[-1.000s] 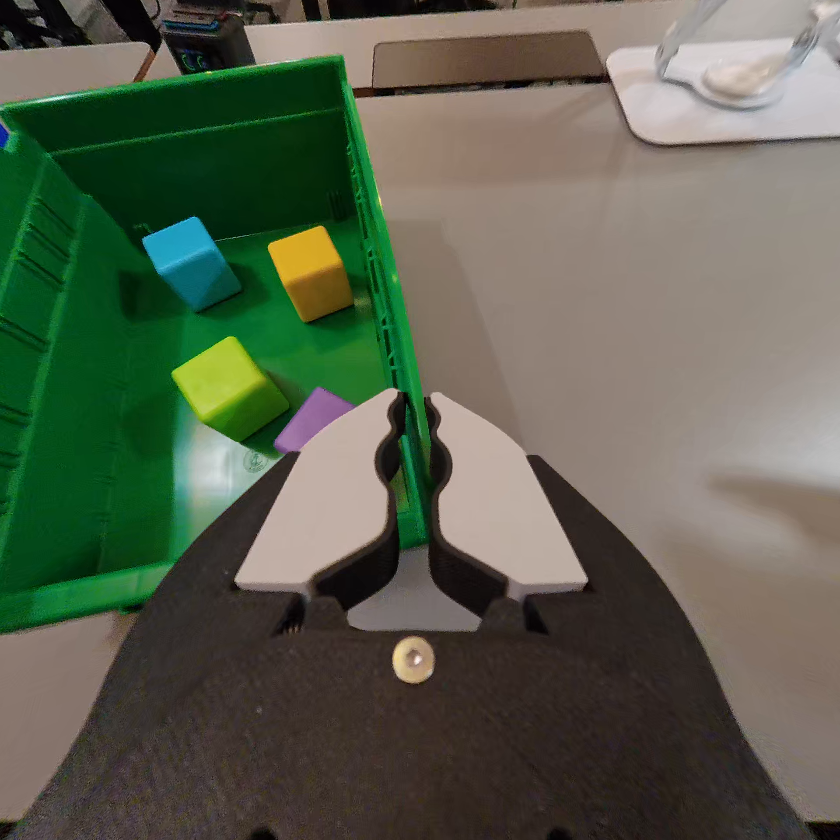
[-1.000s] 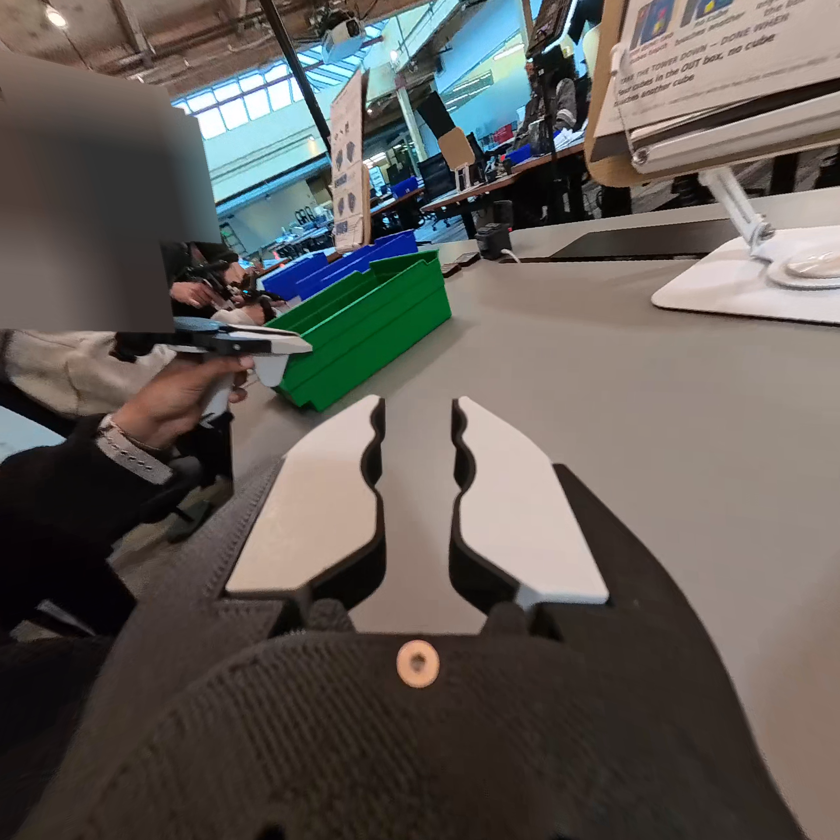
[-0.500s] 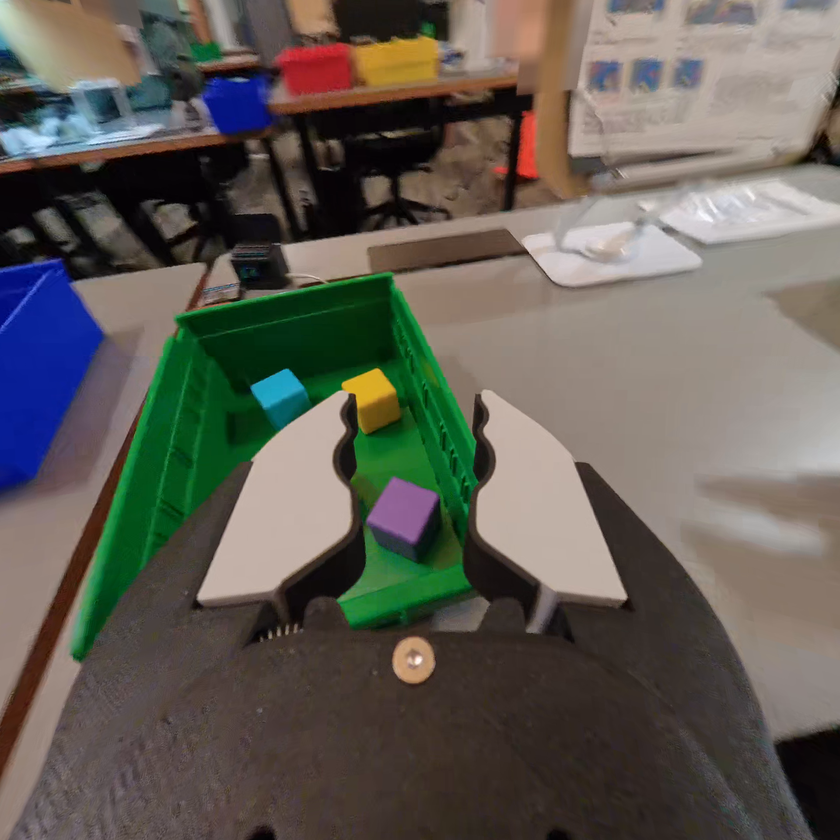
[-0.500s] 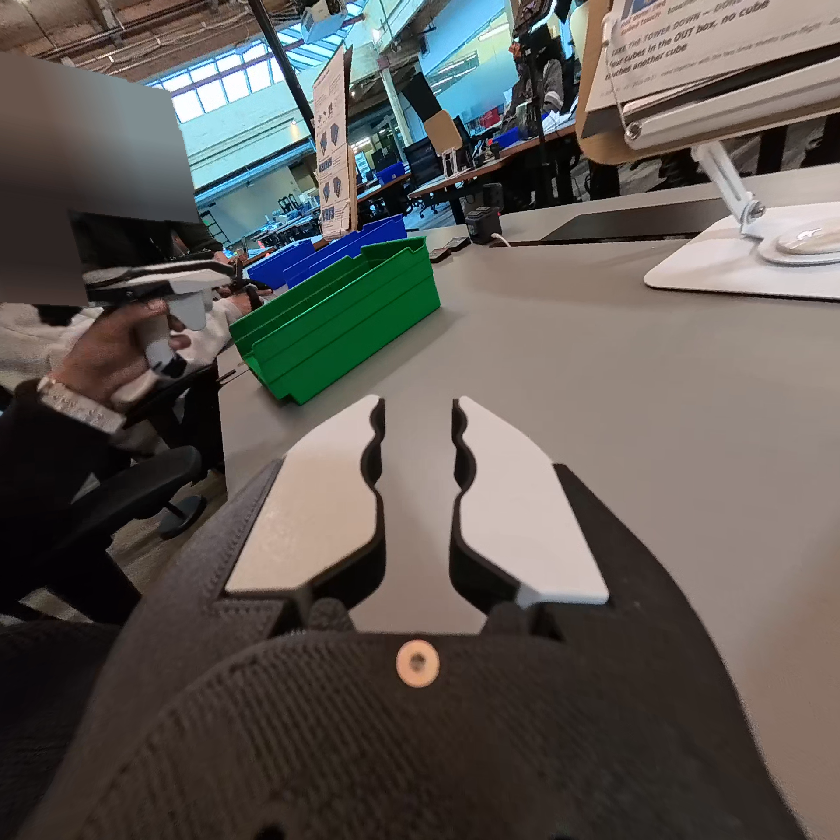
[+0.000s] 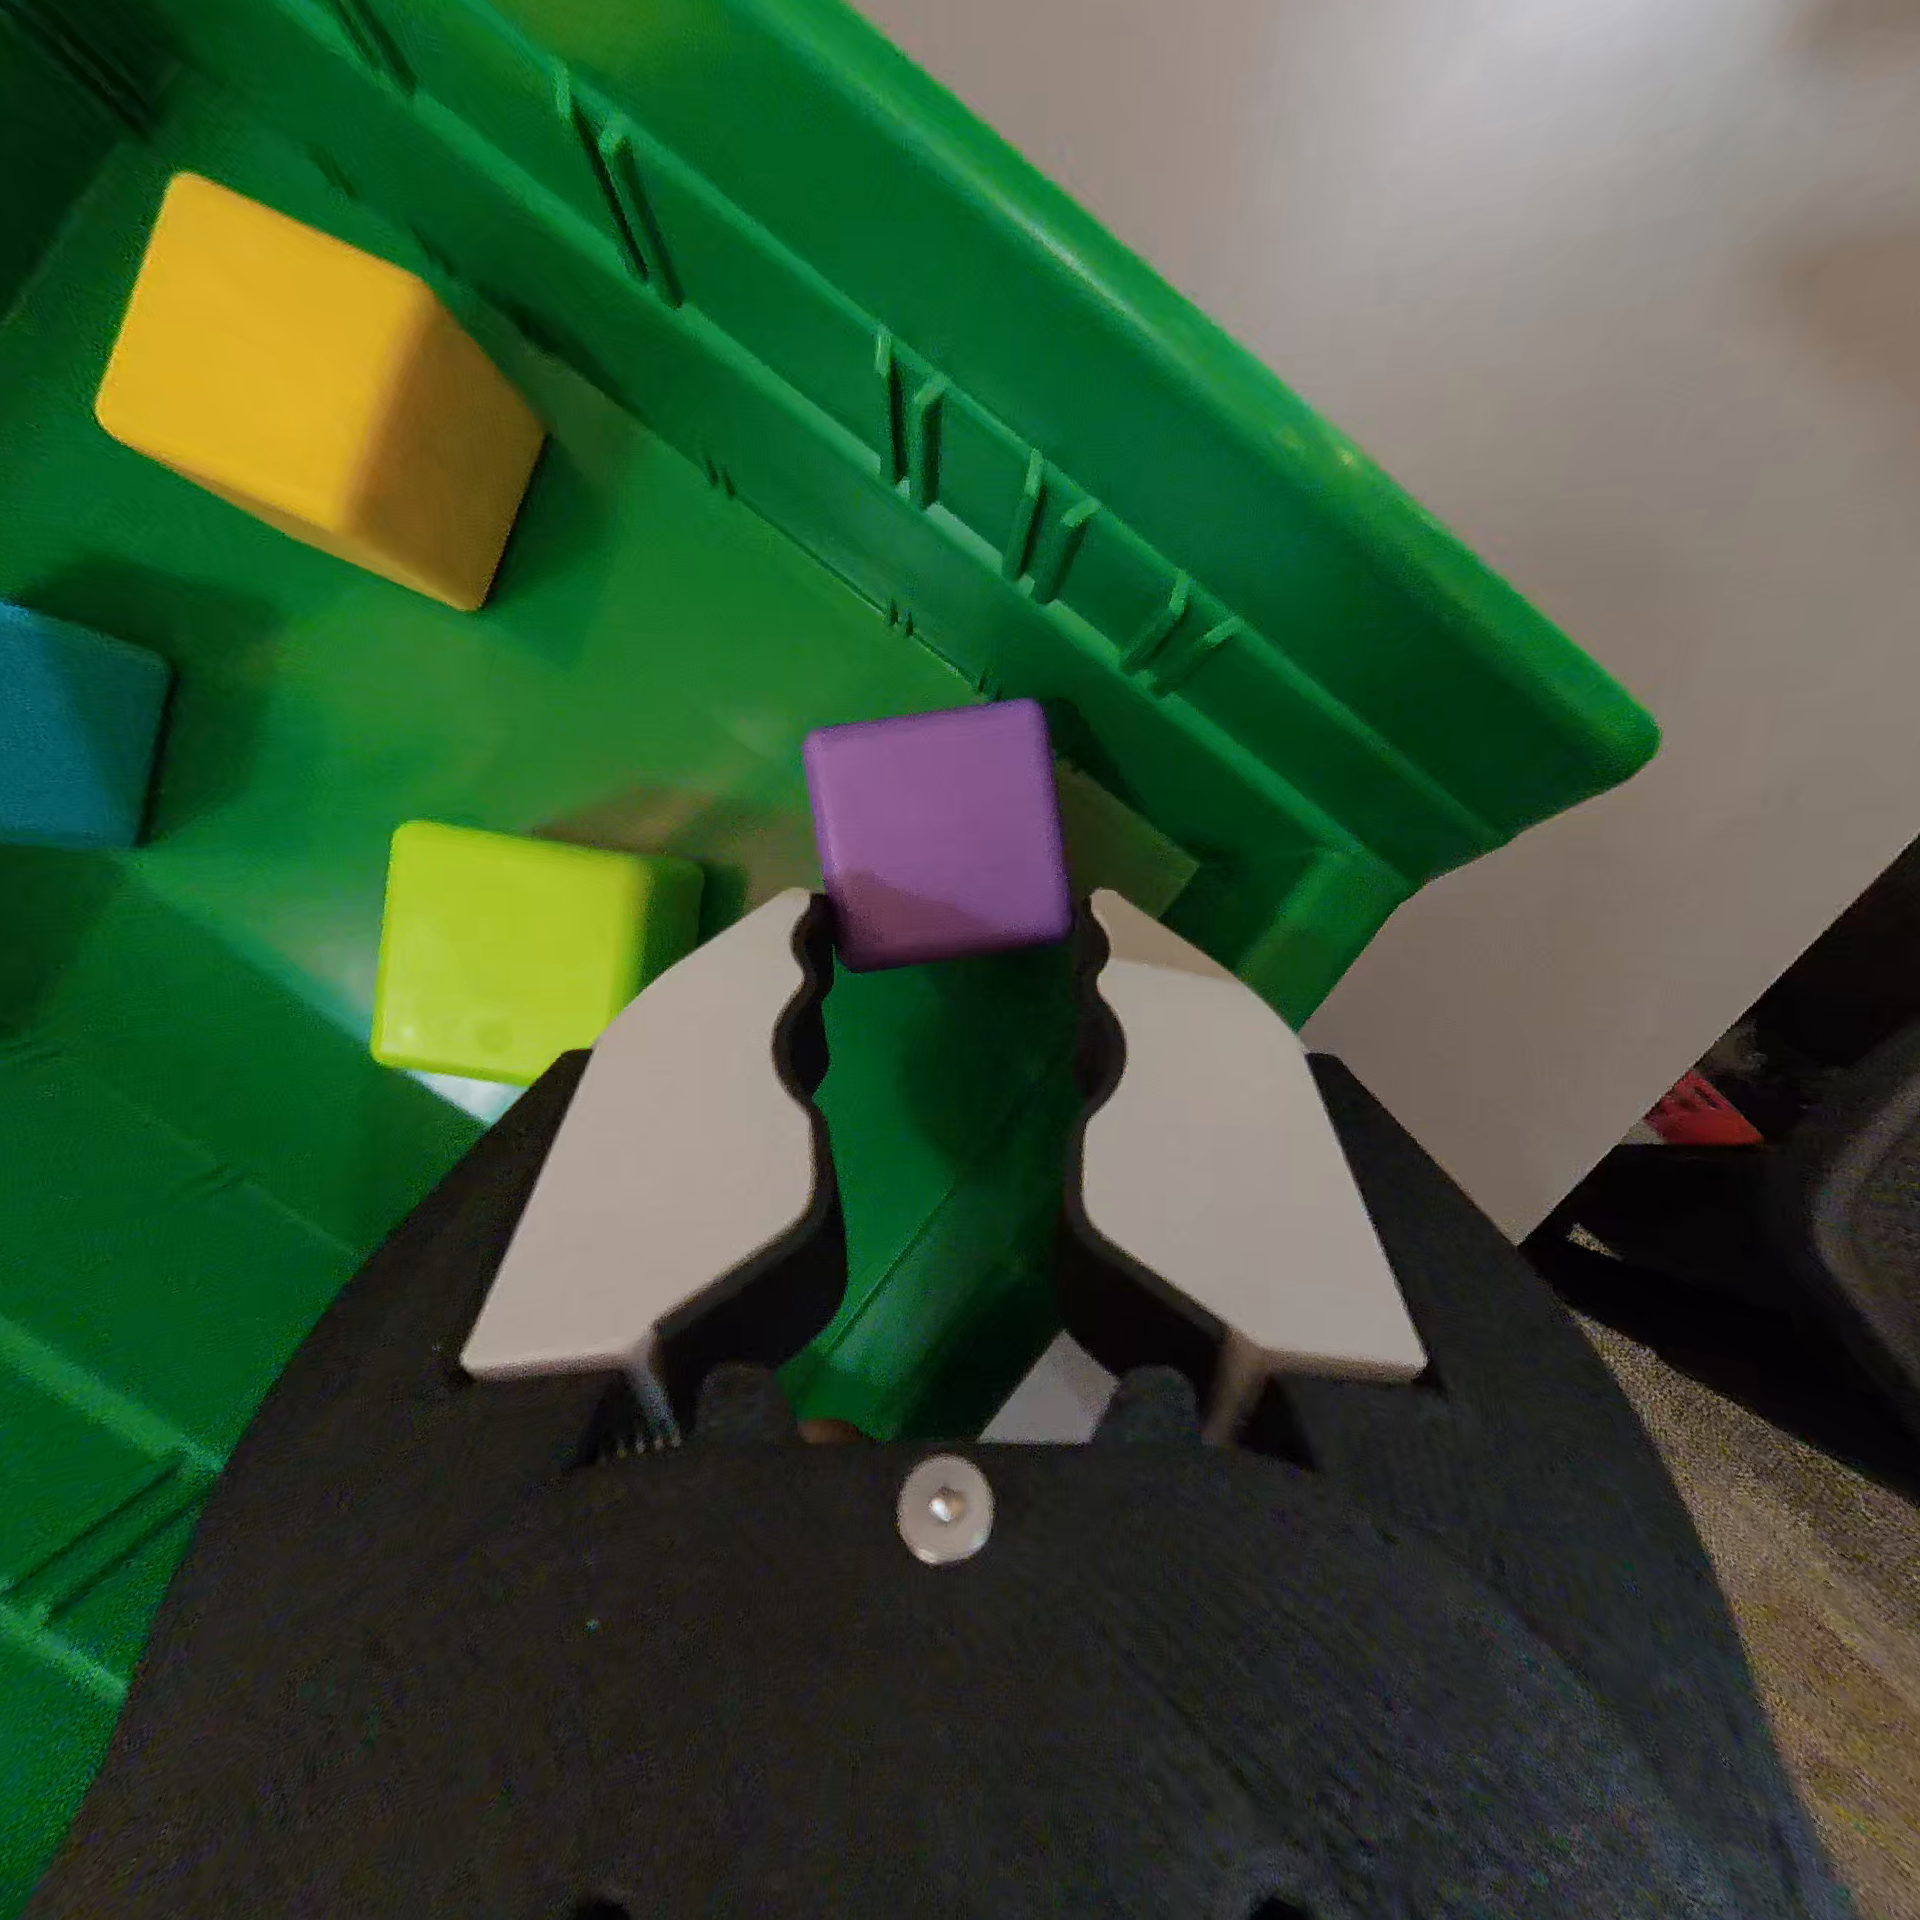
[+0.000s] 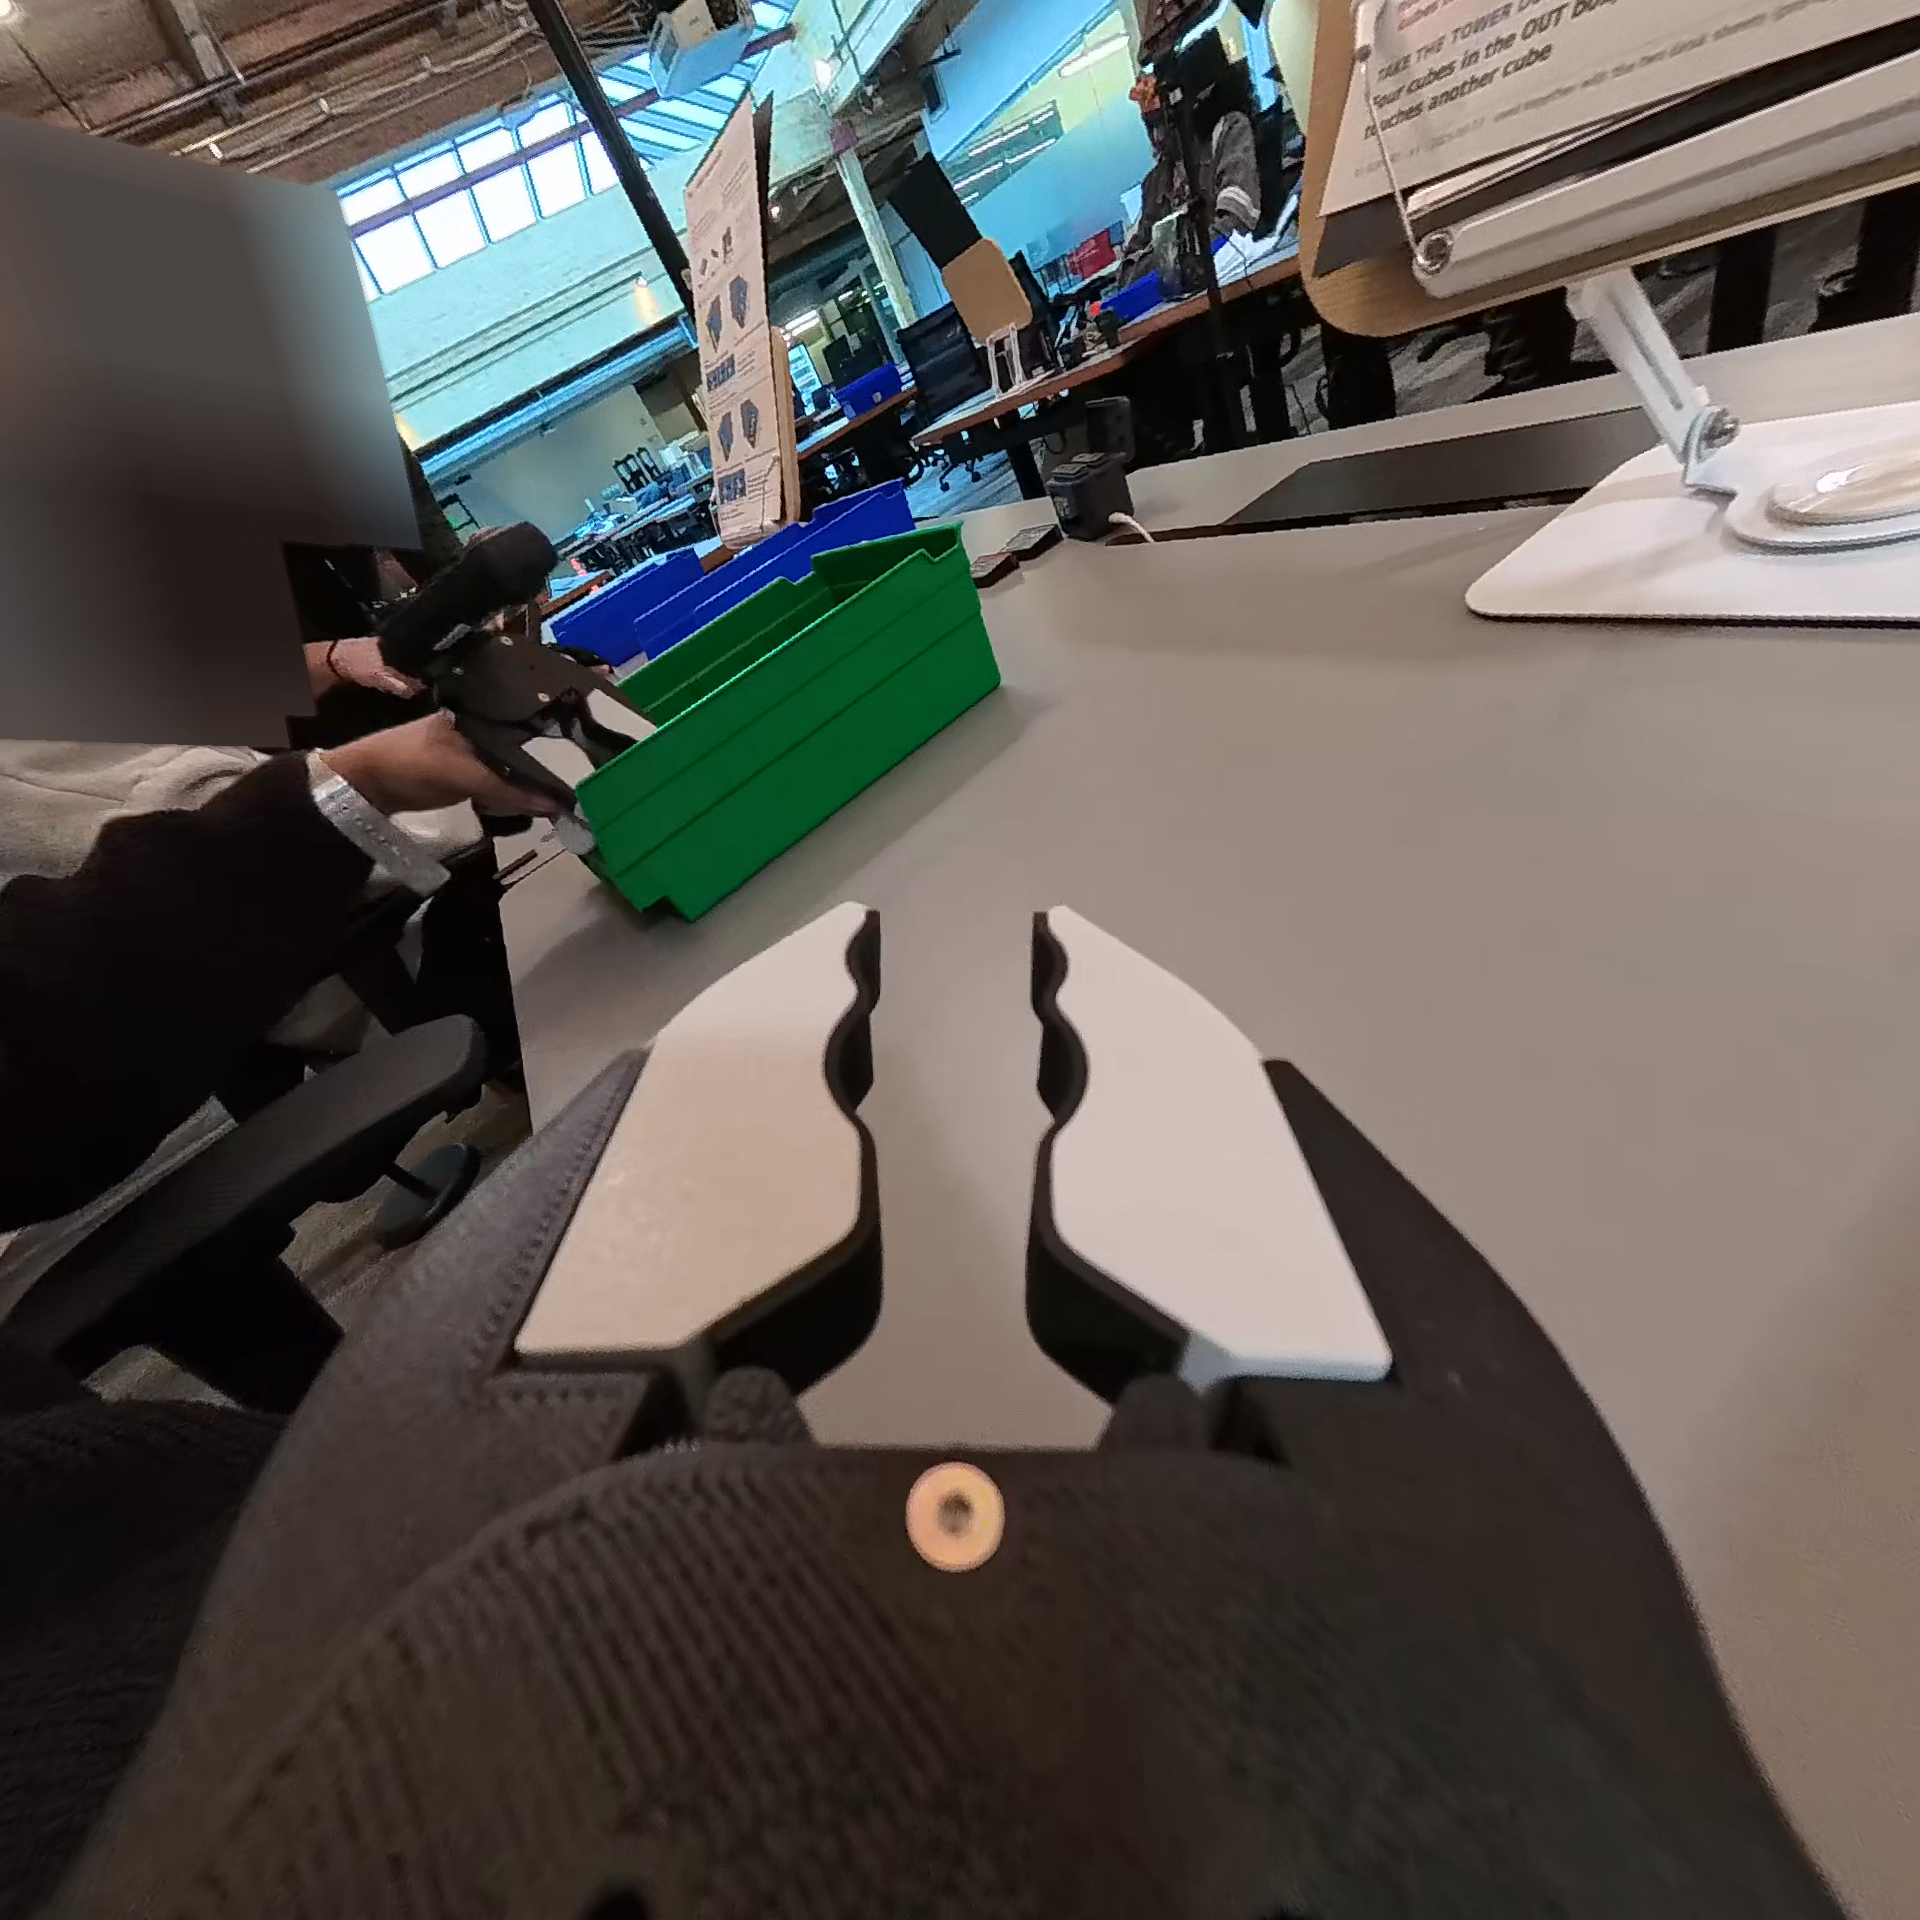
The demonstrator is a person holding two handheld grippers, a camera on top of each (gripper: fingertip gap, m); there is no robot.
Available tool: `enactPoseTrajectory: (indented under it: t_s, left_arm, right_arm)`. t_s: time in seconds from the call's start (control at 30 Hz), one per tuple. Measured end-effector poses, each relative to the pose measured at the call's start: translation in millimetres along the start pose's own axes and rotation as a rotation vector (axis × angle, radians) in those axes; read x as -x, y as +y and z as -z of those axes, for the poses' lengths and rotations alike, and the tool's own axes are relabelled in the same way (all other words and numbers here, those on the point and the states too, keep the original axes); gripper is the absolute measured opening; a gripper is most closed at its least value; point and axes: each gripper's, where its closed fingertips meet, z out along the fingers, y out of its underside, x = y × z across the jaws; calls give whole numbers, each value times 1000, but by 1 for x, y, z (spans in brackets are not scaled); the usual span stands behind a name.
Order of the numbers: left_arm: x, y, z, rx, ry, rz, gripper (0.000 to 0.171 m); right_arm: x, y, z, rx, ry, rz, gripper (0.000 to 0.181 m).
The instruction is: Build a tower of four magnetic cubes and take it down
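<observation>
Both grippers (image 5: 945, 935) (image 6: 956, 935): pale grey wavy-edged fingers (image 6: 727, 1153), black textured bodies, one silver screw (image 6: 954, 1523). Black sleeve (image 6: 156, 935).

Grey table (image 6: 1455, 831) carries green bin (image 6: 810, 717), seemingly white stand base (image 6: 1662, 561).

We see our left claw (image 5: 945, 925) spread around a purple cube (image 5: 935, 831) inside the green bin (image 5: 1195, 499), tips at its sides. Yellow cube (image 5: 312, 384), lime cube (image 5: 509, 945) and teal cube (image 5: 73, 727) lie nearby.

left hand-held gripper (image 5: 948, 925): jaws parted, angled down | right hand-held gripper (image 6: 956, 935): jaws parted, level
</observation>
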Motion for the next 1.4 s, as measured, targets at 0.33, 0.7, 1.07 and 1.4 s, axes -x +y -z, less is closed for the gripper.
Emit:
enactPoseTrajectory:
  t_s: [0.33, 0.7, 1.07, 1.4]
  left_arm:
    - [16, -48, 94, -235, -290, -82, 44]
    - [-190, -239, -20, -357, 275, -647, 44]
    - [-208, -296, -138, -320, 551, -645, 44]
    - [-195, -277, -158, -258, 602, -641, 44]
  right_arm:
    - [-5, -16, 16, -56, 11, -15, 28]
    - [-7, -27, 29, -98, 5, -10, 25]
    - [-17, -17, 44, -98, 30, -108, 25]
    - [-20, -11, 50, -96, 28, -171, 26]
